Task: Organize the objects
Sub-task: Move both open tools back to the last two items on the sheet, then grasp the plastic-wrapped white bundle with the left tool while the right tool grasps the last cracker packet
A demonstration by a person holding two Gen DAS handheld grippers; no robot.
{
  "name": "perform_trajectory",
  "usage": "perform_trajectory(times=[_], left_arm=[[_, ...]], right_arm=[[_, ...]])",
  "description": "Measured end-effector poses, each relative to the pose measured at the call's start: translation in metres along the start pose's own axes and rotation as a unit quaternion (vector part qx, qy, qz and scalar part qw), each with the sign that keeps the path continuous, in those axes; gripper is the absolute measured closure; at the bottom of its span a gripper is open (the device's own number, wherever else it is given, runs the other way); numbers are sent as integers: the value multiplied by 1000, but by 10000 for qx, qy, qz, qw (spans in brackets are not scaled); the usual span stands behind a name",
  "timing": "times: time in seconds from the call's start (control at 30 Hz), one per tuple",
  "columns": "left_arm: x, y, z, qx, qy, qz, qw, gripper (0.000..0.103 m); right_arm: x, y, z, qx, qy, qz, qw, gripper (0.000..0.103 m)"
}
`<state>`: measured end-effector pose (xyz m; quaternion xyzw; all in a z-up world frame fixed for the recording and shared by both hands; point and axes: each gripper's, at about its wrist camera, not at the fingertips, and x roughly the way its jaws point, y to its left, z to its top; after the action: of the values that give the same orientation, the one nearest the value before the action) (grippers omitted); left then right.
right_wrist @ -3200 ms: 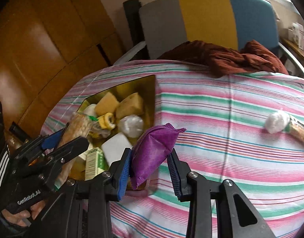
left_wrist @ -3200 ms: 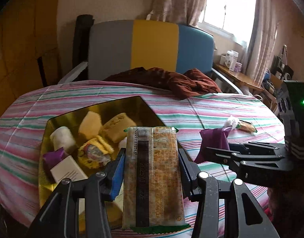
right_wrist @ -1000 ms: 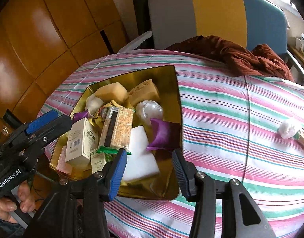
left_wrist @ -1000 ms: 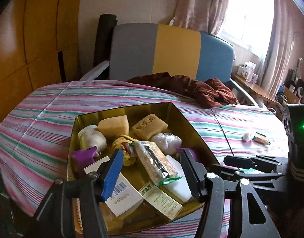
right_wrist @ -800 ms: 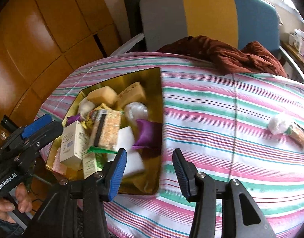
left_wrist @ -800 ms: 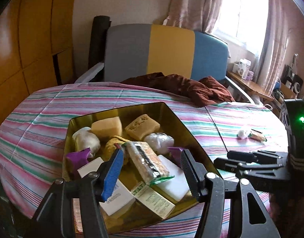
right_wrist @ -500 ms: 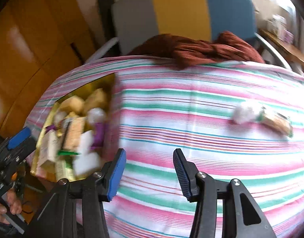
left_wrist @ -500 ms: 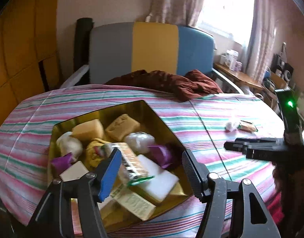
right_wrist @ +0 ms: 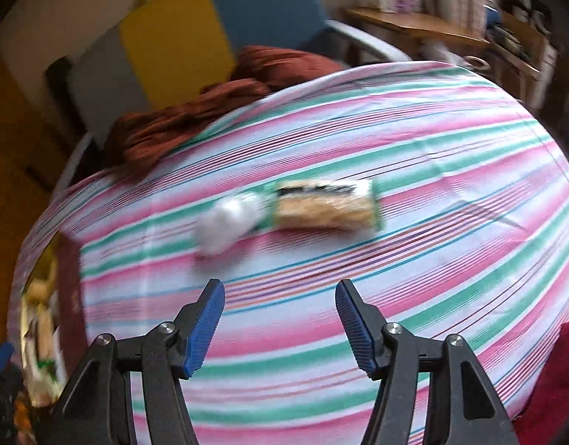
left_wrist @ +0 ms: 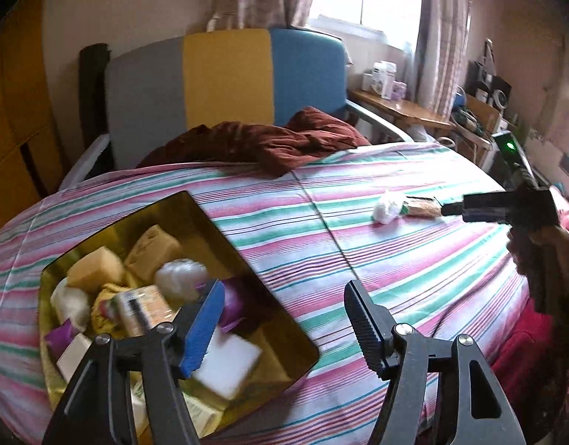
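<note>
A gold tray (left_wrist: 195, 211) on the striped tablecloth holds several snacks, among them a purple pouch (left_wrist: 230, 302), a cracker packet (left_wrist: 143, 309) and a white block (left_wrist: 229, 365). My left gripper (left_wrist: 282, 324) hovers over the tray's right corner, jaws opening, nothing between them. A white wrapped ball (right_wrist: 229, 222) and a cracker packet (right_wrist: 325, 205) lie side by side further right on the cloth. My right gripper (right_wrist: 280, 324) hangs just short of them, jaws opening and empty; it also shows in the left wrist view (left_wrist: 451, 208) beside those two items (left_wrist: 386, 209).
A dark red cloth (left_wrist: 262, 141) is bunched at the table's far edge, against a grey, yellow and blue chair (left_wrist: 225, 74). A wooden side table (left_wrist: 403, 109) with small boxes stands by the window. Something red (left_wrist: 522, 352) lies past the table's right edge.
Both grippers let go of their snacks, which now lie in the tray. Both have swung right; the right one travelled far, from the tray to the ball and packet. Both jaws have widened.
</note>
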<state>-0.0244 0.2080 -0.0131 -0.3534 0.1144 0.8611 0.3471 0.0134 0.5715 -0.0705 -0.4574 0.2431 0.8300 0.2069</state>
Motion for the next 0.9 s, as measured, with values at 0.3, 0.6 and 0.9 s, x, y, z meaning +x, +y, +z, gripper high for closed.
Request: perform_trajectory(times=[0.3, 0.6, 0.9], left_arm=[[26, -28, 15, 235, 297, -307, 9988, 33], [62, -48, 37, 370, 564, -416, 9969, 33], [105, -66, 56, 396, 850, -580, 9939, 33]], right_arm=[[42, 20, 28, -2079, 229, -820, 9744, 39], [90, 29, 47, -3247, 847, -886, 9378, 34], [104, 19, 64, -3289, 1143, -382, 9366, 34]])
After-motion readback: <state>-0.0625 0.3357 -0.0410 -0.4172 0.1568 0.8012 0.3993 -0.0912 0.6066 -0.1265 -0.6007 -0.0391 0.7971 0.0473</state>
